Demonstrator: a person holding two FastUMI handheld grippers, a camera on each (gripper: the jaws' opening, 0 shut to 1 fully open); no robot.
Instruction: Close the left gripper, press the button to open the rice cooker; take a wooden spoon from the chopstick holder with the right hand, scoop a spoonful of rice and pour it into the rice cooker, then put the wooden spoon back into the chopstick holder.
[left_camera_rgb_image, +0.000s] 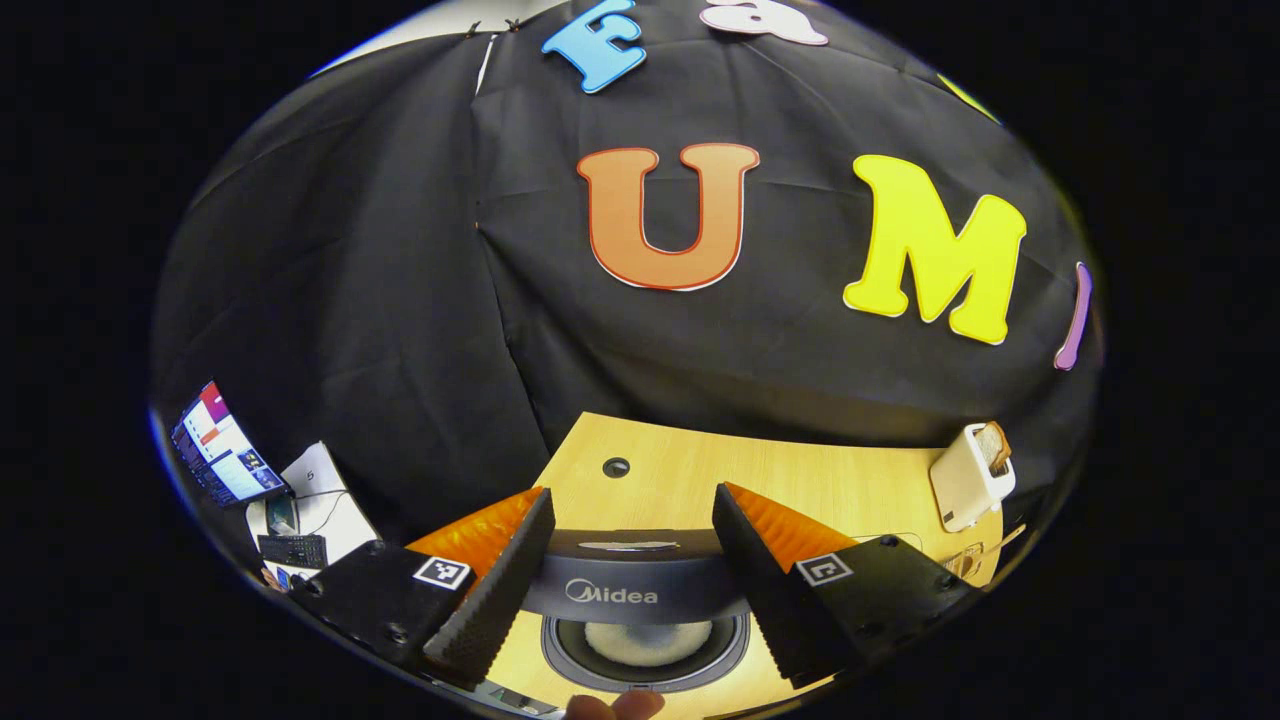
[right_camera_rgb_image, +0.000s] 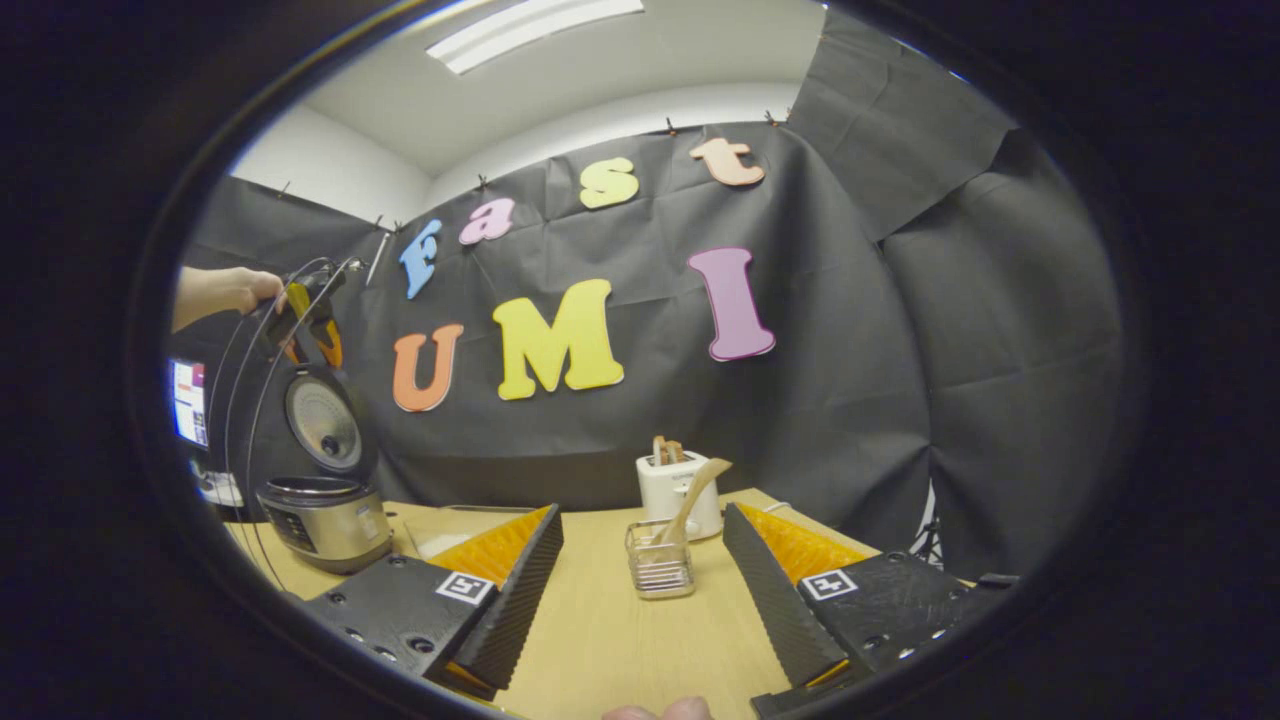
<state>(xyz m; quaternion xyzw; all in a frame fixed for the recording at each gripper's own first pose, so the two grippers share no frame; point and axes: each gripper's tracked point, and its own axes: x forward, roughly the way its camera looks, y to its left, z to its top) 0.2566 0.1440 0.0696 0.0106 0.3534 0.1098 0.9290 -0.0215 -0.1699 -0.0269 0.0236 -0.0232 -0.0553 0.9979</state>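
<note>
On the wooden table (right_camera_rgb_image: 600, 620), enclosed by the black cloth wall (right_camera_rgb_image: 850, 350), the rice cooker (right_camera_rgb_image: 325, 520) stands at 9 o'clock, lid raised. The wooden spoon (right_camera_rgb_image: 690, 495) leans in the chopstick holder (right_camera_rgb_image: 660, 560) at 12 o'clock before the toaster (right_camera_rgb_image: 672, 485). Right gripper (right_camera_rgb_image: 640, 585): jaws open, empty. Left gripper (left_camera_rgb_image: 632, 560), above the cooker: jaws open, empty.
</note>
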